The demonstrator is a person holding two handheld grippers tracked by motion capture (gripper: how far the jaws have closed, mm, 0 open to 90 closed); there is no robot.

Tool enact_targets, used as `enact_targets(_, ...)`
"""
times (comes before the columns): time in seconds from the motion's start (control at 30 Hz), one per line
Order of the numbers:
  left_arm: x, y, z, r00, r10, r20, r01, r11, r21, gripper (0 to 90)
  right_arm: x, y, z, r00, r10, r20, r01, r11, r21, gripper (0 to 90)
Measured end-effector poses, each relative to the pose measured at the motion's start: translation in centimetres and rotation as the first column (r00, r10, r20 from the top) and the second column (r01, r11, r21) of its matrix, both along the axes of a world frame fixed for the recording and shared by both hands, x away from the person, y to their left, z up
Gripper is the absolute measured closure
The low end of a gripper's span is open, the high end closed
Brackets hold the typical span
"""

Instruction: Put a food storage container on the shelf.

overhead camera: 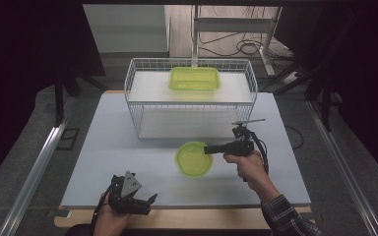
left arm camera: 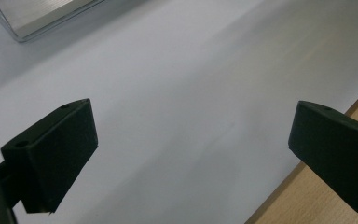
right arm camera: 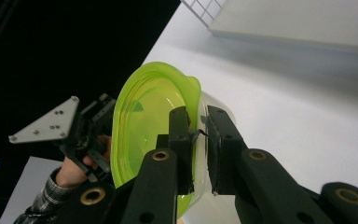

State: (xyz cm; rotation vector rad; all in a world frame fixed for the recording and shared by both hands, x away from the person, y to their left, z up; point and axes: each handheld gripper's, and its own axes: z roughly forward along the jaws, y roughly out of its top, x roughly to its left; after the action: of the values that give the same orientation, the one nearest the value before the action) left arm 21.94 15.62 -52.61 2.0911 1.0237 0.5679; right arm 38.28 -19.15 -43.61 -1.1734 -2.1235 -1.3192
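Our right gripper point(right arm camera: 198, 135) pinches the green bowl point(overhead camera: 195, 158) by its rim, hiding the rim at 3 o'clock. Our left gripper point(left arm camera: 191, 144), jaws spread over bare table point(left arm camera: 191, 70), sits at 7 o'clock, half cut off.

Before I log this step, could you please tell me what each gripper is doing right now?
Left gripper: open, nothing between its fingers.
Right gripper: shut on the round green container, gripping its rim.

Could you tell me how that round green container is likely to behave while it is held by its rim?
The round green container looks like thin, see-through plastic, so probably light and slightly flexible. The right gripper pinches only its rim, so it may swing or slip on the glossy surface.
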Motion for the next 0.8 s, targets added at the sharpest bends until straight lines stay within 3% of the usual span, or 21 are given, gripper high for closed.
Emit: enact_targets(0.8, 0.1, 0.0, -0.1, 1.0000, -0.005, -0.008, 0.005, 1.0000, 0.005, 0.9, 1.2, -0.8, 4.7, 0.9977, -0.049, 0.046, 0.047, 0.998, 0.050, 81.1)
